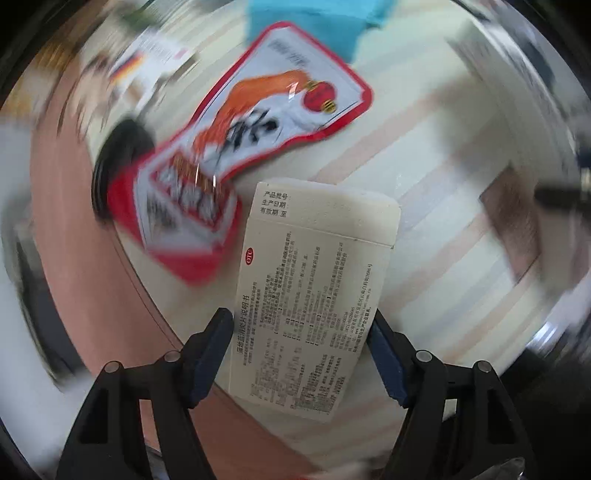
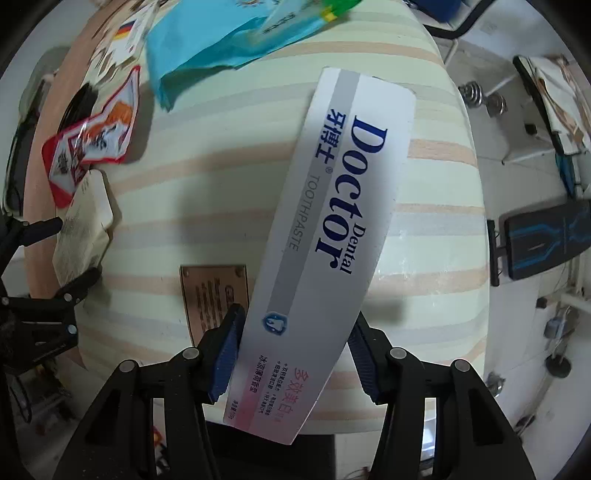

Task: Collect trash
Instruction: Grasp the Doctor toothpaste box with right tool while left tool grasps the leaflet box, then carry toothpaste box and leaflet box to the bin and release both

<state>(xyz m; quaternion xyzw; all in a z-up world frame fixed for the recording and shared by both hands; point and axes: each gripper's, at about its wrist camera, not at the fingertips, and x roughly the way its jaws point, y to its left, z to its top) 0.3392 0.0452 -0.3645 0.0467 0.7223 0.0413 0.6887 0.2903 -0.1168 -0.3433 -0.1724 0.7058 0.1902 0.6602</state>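
My left gripper (image 1: 299, 339) is shut on a cream medicine box (image 1: 314, 291) printed with small text, held above the striped table (image 1: 424, 206). The box and left gripper also show in the right wrist view (image 2: 83, 229). A red and white snack wrapper (image 1: 255, 147) lies on the table just beyond the box; it also shows in the right wrist view (image 2: 92, 136). My right gripper (image 2: 295, 343) is shut on a white toothpaste box (image 2: 332, 236) marked "Dental Doctor", held over the table (image 2: 192, 192).
A turquoise sheet (image 2: 218, 44) lies at the table's far side, with a green-tipped packet (image 2: 317, 11) on it and printed cards (image 2: 127, 33) at the far left. A brown plaque (image 2: 212, 295) sits on the table. A black round object (image 1: 118, 162) is beside the wrapper. Weights and a bench stand on the floor at right.
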